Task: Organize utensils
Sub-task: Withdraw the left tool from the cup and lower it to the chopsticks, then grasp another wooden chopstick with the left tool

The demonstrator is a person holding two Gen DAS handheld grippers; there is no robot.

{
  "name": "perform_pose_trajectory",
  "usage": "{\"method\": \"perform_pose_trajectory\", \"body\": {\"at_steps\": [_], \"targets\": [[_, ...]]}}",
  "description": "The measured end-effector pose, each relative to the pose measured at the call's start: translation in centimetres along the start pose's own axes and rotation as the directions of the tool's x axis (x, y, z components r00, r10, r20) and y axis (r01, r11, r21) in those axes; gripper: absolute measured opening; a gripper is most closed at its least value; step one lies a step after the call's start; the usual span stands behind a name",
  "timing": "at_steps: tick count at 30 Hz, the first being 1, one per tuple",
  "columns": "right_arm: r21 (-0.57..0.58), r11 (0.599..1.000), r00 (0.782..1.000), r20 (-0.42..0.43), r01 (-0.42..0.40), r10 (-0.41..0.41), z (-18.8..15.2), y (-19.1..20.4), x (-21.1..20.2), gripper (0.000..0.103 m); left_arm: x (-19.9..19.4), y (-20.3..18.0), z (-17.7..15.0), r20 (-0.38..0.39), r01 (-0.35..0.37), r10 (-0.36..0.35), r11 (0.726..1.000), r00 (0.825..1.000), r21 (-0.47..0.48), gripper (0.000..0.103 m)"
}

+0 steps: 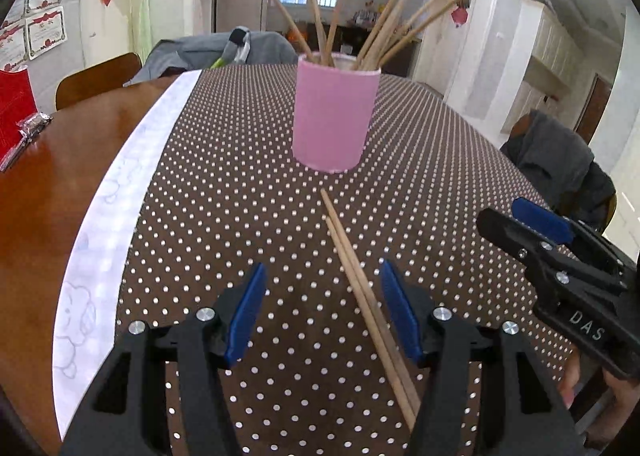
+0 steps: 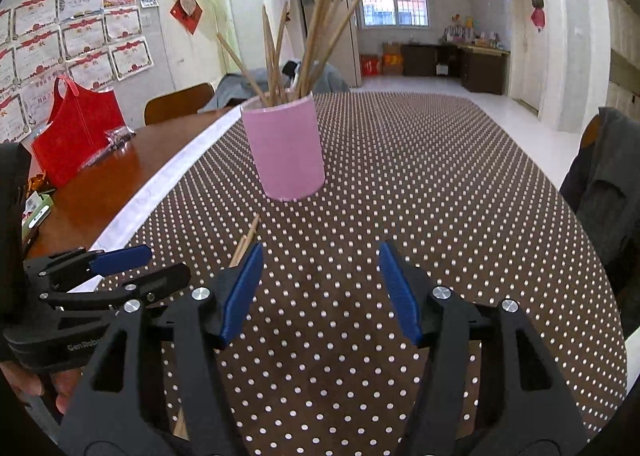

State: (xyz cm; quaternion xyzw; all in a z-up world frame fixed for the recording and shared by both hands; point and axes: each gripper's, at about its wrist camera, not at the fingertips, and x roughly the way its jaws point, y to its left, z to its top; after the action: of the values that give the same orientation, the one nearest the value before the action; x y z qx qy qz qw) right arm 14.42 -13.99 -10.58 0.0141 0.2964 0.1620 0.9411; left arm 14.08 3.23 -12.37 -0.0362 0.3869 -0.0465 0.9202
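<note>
My left gripper (image 1: pixel 322 310) hangs open around two light, stiff chopsticks (image 1: pixel 362 296); they may roll, so I'd pinch mid-shaft. The pink cup (image 1: pixel 334 116) sits at twelve o'clock. My right gripper (image 2: pixel 320 292) is open and empty.

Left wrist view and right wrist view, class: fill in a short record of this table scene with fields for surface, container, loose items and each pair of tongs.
surface: dotted brown tablecloth on a wooden table
container: pink cup, upright, holding many wooden chopsticks
loose items: two chopsticks side by side on the cloth, in front of the cup
left tongs: open, loose chopsticks between the jaws, not gripped
right tongs: open, nothing between them, to the right of the loose pair
</note>
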Motion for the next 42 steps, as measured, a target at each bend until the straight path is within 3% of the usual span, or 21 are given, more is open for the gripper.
{"method": "perform_pose_trajectory", "body": {"at_steps": [12, 21, 28, 35, 37, 39, 40, 42], "targets": [[0.036, 0.999, 0.999, -0.046, 0.002, -0.001, -0.6, -0.8, 1.1, 0.065, 2.3, -1.1, -1.3, -0.103, -0.037, 0.047, 0.994, 0.994, 0.098, 0.059], [0.073, 0.997, 0.997, -0.070, -0.008, 0.013, -0.5, -1.7, 1.6, 0.065, 2.6, -1.5, -1.3, -0.106, -0.043, 0.056, 0.992, 0.993, 0.118, 0.059], [0.070, 0.997, 0.997, -0.075, -0.010, 0.015, -0.5, -1.7, 1.6, 0.065, 2.7, -3.5, -1.4, -0.123, -0.129, 0.170, 0.950, 0.978, 0.283, 0.062], [0.067, 0.998, 0.996, -0.089, -0.020, 0.026, -0.3, -1.6, 1.9, 0.065, 3.4, -2.2, -0.2, -0.176, -0.074, 0.112, 0.975, 0.978, 0.211, 0.063], [0.053, 0.998, 0.994, -0.106, -0.022, 0.028, -0.3, -1.4, 2.2, 0.065, 3.4, -1.5, -0.2, -0.195, -0.016, 0.050, 0.985, 0.979, 0.173, 0.055], [0.034, 0.999, 0.992, -0.124, -0.022, 0.027, -0.3, -1.1, 2.5, 0.065, 3.3, -0.8, 0.1, -0.191, -0.018, 0.051, 0.985, 0.980, 0.170, 0.036], [0.017, 1.000, 0.990, -0.136, -0.022, 0.024, -0.3, -0.7, 2.7, 0.065, 3.3, -0.7, 0.1, -0.192, -0.016, 0.050, 0.985, 0.980, 0.172, 0.033], [-0.003, 0.999, 0.986, -0.162, -0.034, 0.033, -0.1, -0.1, 3.1, 0.065, 3.3, -0.2, 0.2, -0.192, -0.018, 0.053, 0.983, 0.980, 0.182, 0.012]]}}
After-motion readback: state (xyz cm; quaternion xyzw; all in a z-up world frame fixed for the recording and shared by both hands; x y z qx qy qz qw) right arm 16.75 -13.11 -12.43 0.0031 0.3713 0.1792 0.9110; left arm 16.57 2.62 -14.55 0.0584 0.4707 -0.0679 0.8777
